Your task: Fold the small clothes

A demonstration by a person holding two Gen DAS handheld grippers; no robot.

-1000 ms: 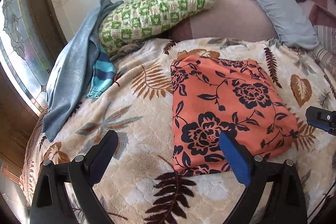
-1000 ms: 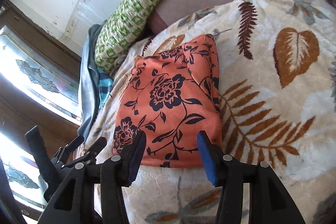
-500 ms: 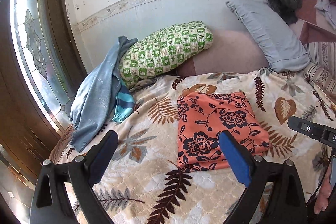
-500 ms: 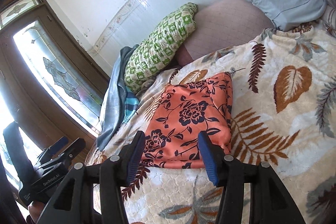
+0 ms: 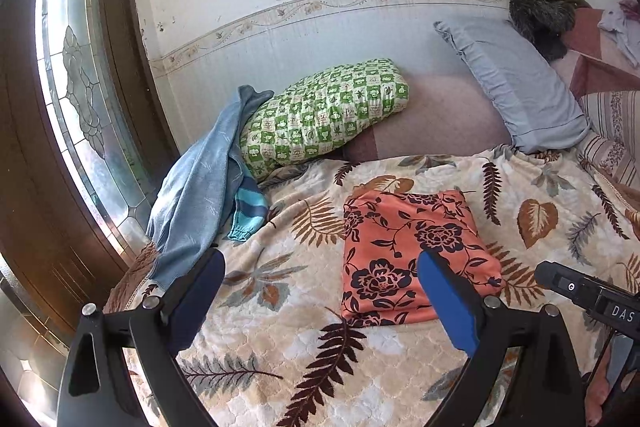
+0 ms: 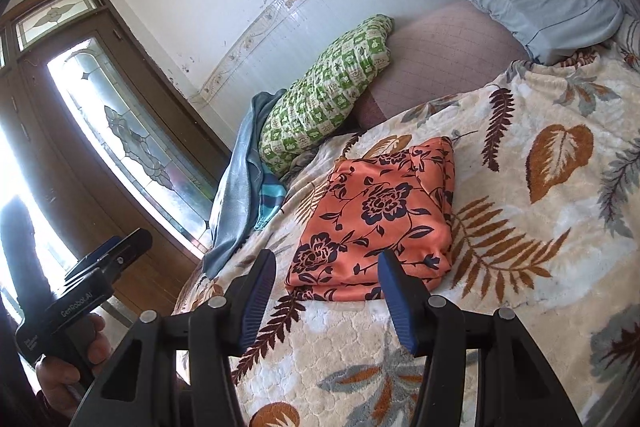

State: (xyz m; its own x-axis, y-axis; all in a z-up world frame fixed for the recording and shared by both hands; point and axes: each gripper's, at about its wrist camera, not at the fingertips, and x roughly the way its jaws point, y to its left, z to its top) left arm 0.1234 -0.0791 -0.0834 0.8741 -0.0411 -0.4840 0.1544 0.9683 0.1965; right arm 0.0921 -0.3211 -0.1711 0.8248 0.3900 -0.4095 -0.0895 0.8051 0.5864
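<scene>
The orange floral garment [image 5: 412, 251] is lying as a flat, squared packet on the leaf-print blanket [image 5: 304, 359] of the bed, sitting at about one o'clock from the left tongs [image 5: 320, 303] and, in the right wrist view, at about twelve o'clock just beyond the right tongs [image 6: 326, 291]. Both tongs are standing well parted and are gripping nothing; neither is touching the cloth.

Judging from the neat edges, this piece is looking finished, and the step in hand is likely the move to another item. The blue garment [image 5: 200, 195] is hanging crumpled at about ten o'clock, against the green checked pillow [image 5: 324, 115], with a striped cuff [image 5: 248, 215] poking out beneath it.

To do this well, the person is best keeping both tongs clear of the folded packet so its layers are not dragged. If the blue garment is next, taking it by a hem or shoulder edge, not the bunched middle, should let it spread flat on bare blanket beside the packet.
</scene>
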